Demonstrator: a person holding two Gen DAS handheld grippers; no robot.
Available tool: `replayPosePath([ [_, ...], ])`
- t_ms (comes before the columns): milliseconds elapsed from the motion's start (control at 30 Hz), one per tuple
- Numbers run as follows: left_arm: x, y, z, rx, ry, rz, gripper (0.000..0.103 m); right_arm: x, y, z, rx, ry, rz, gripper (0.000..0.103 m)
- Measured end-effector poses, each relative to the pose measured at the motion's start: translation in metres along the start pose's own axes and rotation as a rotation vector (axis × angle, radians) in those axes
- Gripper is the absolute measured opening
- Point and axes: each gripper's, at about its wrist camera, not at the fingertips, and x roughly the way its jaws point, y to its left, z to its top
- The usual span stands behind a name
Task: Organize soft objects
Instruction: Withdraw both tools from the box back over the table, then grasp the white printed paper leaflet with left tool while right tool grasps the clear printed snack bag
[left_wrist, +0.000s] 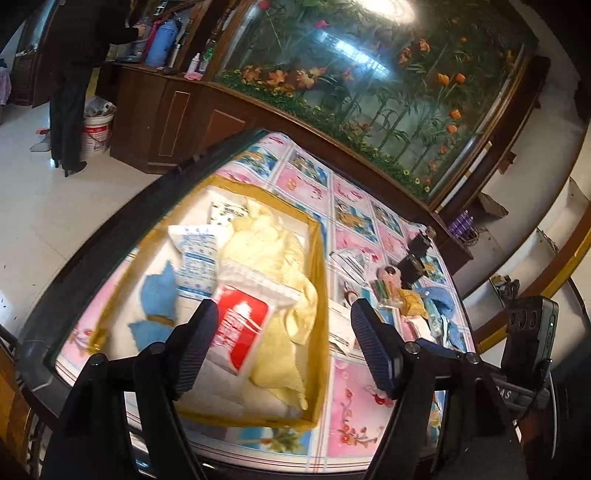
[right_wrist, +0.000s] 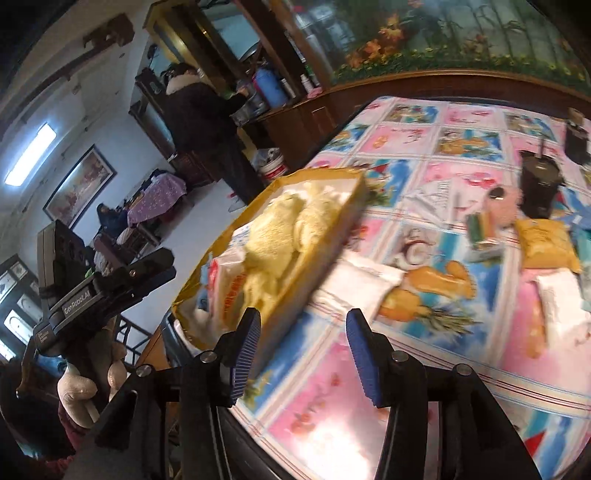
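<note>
Covering the counter (left_wrist: 369, 236) is a pink and blue picture-tile cloth, and on it sits the largest task item, a shallow yellow-rimmed tray (left_wrist: 320, 258) that lies close to the counter's near-left edge. Inside the tray lie a pale yellow towel (left_wrist: 273, 258), a red-and-white plastic pack (left_wrist: 243, 325), a white printed packet (left_wrist: 195, 254) and a blue cloth (left_wrist: 159, 295). Both the left gripper (left_wrist: 284, 343) and the right gripper (right_wrist: 303, 354) have their fingers spread wide with nothing between them. Risk, judged from this layout: the towel is heaped above the rim, so a further item dropped on top could slide off, and a push from the side could shift the tray toward the counter edge. The white packet (right_wrist: 354, 284) lying flat just beside the tray looks thin and slippery, so a shallow pinch may miss it. Only the left wrist view shows the tray floor and the blue cloth. Only the right wrist view shows the yellow pouch (right_wrist: 546, 243), the dark cup (right_wrist: 539, 184) standing near it, and the gloved hand (right_wrist: 79, 391) holding the left gripper.
</note>
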Motion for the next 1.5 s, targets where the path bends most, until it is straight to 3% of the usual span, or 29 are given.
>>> replayPosePath([
  [200, 0.037, -0.056, -0.016, 0.115, 0.119, -0.05, 0.074, -0.069, -0.102, -0.017, 0.188, -0.087, -0.162, 0.053],
  [300, 0.051, -0.078, -0.021, 0.168, 0.156, -0.064, 0.074, -0.093, -0.14, -0.029, 0.262, -0.121, -0.208, 0.054],
  [400, 0.076, -0.095, -0.022, 0.214, 0.202, -0.032, 0.074, -0.107, -0.168, -0.042, 0.318, -0.147, -0.223, 0.057],
  [600, 0.137, -0.115, -0.029, 0.271, 0.308, 0.036, 0.074, -0.112, -0.191, -0.061, 0.366, -0.15, -0.188, 0.057],
  [767, 0.162, -0.144, 0.004, 0.321, 0.281, 0.009, 0.074, -0.109, -0.199, -0.061, 0.358, -0.153, -0.179, 0.057],
  [933, 0.216, -0.15, 0.046, 0.345, 0.259, 0.099, 0.074, -0.112, -0.208, -0.059, 0.371, -0.164, -0.165, 0.057],
  [1100, 0.274, -0.145, 0.053, 0.374, 0.324, 0.147, 0.074, -0.119, -0.225, -0.052, 0.384, -0.158, -0.206, 0.058],
  [1167, 0.29, -0.145, 0.051, 0.412, 0.347, 0.186, 0.08, -0.124, -0.232, -0.048, 0.391, -0.162, -0.229, 0.058],
  [1200, 0.291, -0.148, 0.049, 0.446, 0.331, 0.21, 0.08, -0.126, -0.235, -0.046, 0.394, -0.166, -0.24, 0.058],
  [1267, 0.288, -0.154, 0.042, 0.479, 0.368, 0.188, 0.08, -0.131, -0.239, -0.042, 0.398, -0.177, -0.248, 0.058],
  [1367, 0.269, -0.164, 0.026, 0.542, 0.419, 0.148, 0.064, -0.133, -0.241, -0.041, 0.398, -0.19, -0.249, 0.058],
  [1500, 0.24, -0.175, -0.006, 0.598, 0.482, 0.098, 0.063, -0.127, -0.244, -0.045, 0.423, -0.181, -0.231, 0.058],
])
